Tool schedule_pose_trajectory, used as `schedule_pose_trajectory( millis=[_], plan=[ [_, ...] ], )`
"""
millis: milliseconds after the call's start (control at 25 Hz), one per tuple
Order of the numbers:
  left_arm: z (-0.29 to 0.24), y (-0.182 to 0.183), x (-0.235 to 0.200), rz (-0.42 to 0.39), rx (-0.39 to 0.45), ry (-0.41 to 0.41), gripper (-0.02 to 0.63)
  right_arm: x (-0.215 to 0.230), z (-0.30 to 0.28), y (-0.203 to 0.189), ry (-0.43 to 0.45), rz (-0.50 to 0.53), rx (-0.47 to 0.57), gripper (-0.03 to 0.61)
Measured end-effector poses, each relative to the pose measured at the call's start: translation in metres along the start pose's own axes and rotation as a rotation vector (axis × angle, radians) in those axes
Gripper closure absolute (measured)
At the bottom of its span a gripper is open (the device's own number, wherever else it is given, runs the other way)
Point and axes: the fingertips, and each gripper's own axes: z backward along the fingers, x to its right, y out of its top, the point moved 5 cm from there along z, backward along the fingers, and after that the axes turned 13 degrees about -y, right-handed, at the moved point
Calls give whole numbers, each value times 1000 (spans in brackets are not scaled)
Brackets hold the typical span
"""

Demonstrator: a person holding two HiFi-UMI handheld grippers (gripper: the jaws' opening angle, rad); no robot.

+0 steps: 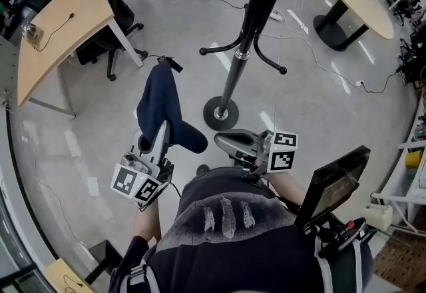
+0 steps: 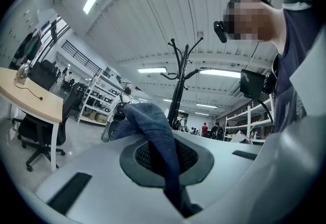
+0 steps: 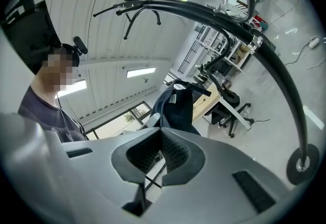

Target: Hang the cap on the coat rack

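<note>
So from the head view, the left gripper is out in front of the person with the dark blue cap sticking up from its tip, above the grey floor. The cap isn't on the coat rack: the black pole and its round base stand near, a bit to the right, and nothing touches. The right gripper sits just beside the left one, apart from the cap.

What the head view doesn't really give you is the grip itself. The left gripper view does: the fingers are clamped on a fold of the cap's fabric, which runs down between the dark pads. The rack stands upright in the background there, hooks bare, with a wooden worktop off to the left.

The right gripper view looks at it all from the other side. Its fingers are closed tip to tip with nothing in them, and the cap shows past them with a small white tag on it, which no other view catches. The rack arcs overhead down to its base.
</note>
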Motion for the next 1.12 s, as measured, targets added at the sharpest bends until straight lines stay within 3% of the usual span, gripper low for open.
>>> schedule_pose_trajectory(
  millis=[280, 720, 1120],
  plan=[
    [-20, 12, -11, 137, 136, -16, 601, 18, 13, 25, 35, -23, 23, 574],
    [-57, -1, 3, -19, -23, 16, 601, 42, 24, 37, 76, -76, 12, 574],
    [-72, -8, 6, -77, -83, 19, 601, 45, 25, 41, 73, -76, -3, 574]
  ],
)
